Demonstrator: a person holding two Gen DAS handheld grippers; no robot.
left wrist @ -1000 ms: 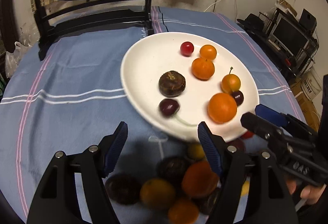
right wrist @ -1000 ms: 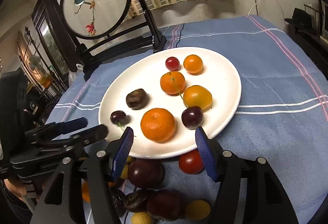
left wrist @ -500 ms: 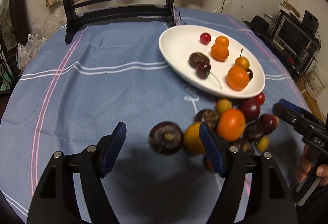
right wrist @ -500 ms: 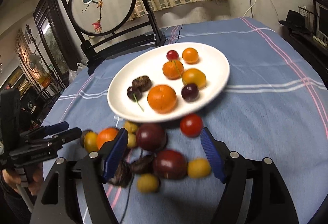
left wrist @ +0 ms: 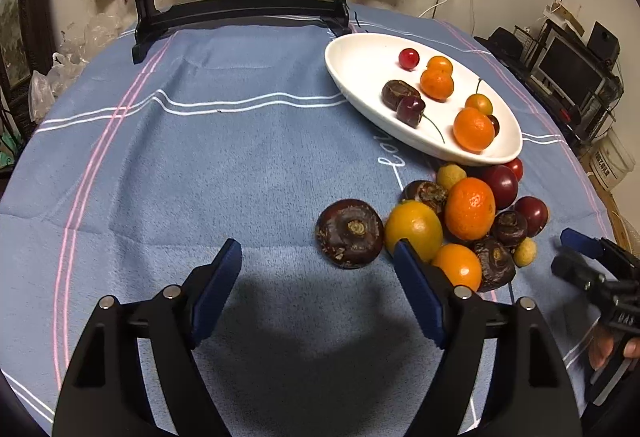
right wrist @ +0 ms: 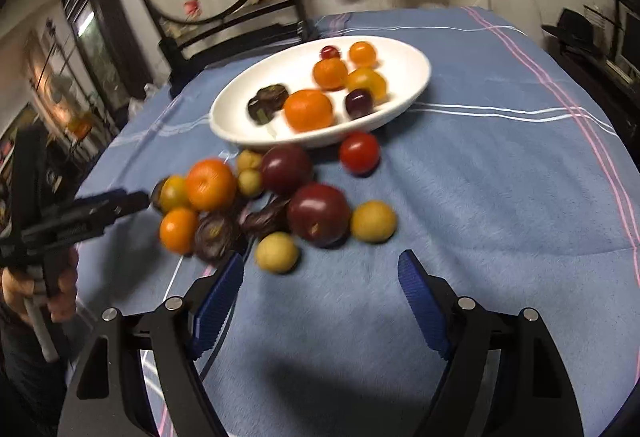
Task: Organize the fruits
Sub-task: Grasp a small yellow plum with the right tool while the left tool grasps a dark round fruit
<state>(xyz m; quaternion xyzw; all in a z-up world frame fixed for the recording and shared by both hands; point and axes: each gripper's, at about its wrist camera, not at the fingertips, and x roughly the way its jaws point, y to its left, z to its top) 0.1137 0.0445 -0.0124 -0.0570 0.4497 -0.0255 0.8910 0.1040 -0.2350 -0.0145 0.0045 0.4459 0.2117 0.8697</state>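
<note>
Blue striped cloth (left wrist: 240, 165) covers the table. Left view: white oval plate (left wrist: 360, 69) of fruit upper right, loose fruit pile (left wrist: 468, 209) below it; the left gripper (left wrist: 318, 261) is opening, empty. Right view: the right gripper (right wrist: 320, 269) gapes wide, empty, below the pile at centre.
</note>
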